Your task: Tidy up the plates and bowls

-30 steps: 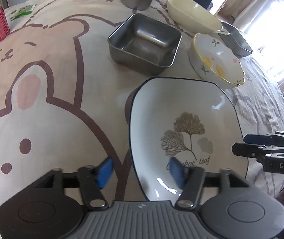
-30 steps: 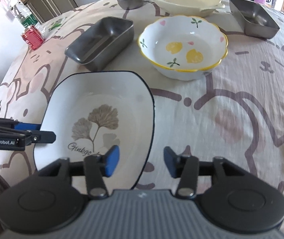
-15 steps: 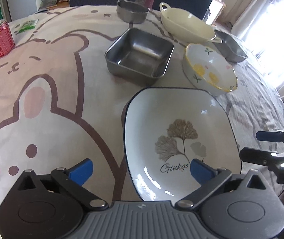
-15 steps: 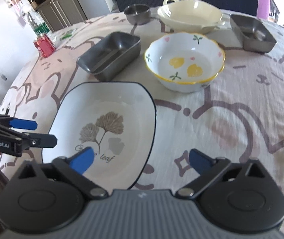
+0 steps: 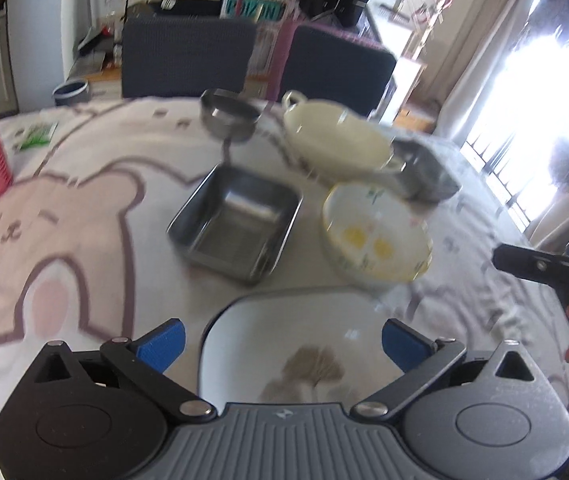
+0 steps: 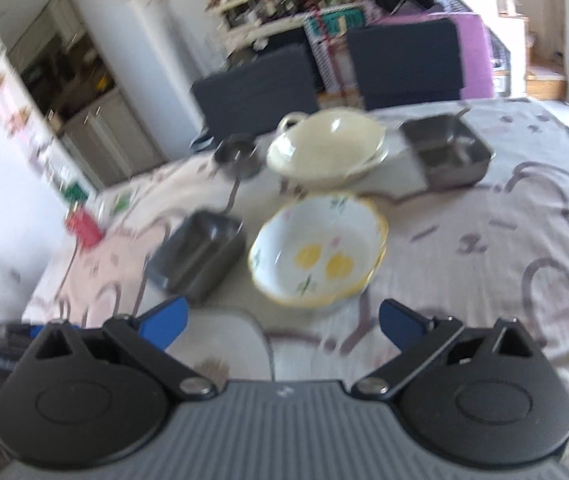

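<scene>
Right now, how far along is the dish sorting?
Done: the leaf plate lies flat on the table, free of both grippers. In hand: nothing; left gripper and right gripper are open. Left: lemon bowl, cream dish, two steel trays and small steel bowl all sit unstacked.

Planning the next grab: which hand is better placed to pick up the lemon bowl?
Right, probably. The lemon bowl sits straight ahead of the open right gripper; from the left gripper it lies off to the right.
</scene>
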